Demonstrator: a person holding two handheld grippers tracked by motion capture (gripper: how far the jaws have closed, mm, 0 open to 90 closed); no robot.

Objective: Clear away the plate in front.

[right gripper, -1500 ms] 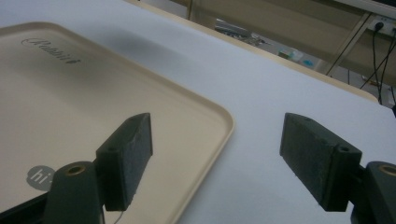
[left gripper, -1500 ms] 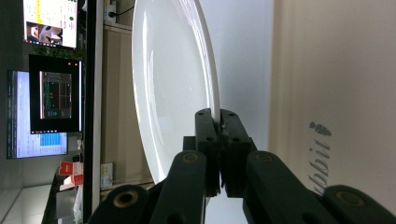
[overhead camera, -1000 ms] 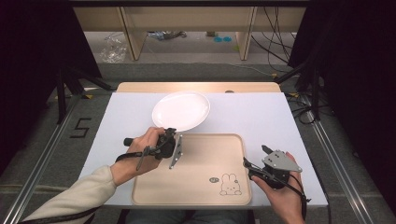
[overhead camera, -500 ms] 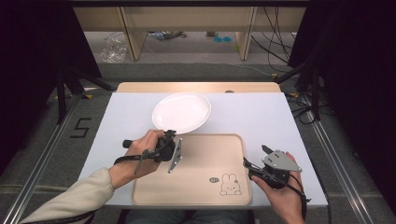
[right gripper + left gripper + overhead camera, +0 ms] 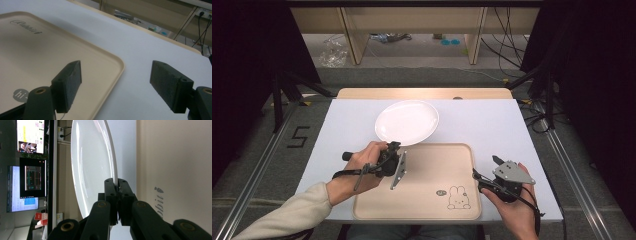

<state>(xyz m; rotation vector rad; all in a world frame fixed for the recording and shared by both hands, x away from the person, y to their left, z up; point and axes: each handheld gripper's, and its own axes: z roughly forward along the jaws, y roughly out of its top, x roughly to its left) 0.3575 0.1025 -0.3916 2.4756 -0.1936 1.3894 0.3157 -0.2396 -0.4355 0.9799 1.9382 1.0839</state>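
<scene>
A white plate (image 5: 407,121) lies on the white table top just beyond a beige tray (image 5: 432,170) with a rabbit drawing. My left gripper (image 5: 394,147) is turned on its side at the tray's far left corner, shut on the plate's near rim. In the left gripper view the jaws (image 5: 117,182) pinch the thin rim of the plate (image 5: 92,170), with the tray (image 5: 175,157) beside it. My right gripper (image 5: 484,166) rests in a hand at the tray's right edge, open. Its pads (image 5: 68,83) stand wide apart over the tray's corner (image 5: 110,65), holding nothing.
The white table top (image 5: 492,125) has a wooden strip along its far edge (image 5: 422,93). Metal rails run along both sides of the table. Beyond it are desk legs, cables and clutter on the floor. Monitors (image 5: 30,180) appear far off in the left gripper view.
The left gripper and the plate's rim have shifted slightly toward the near side. The right gripper has stayed put.
</scene>
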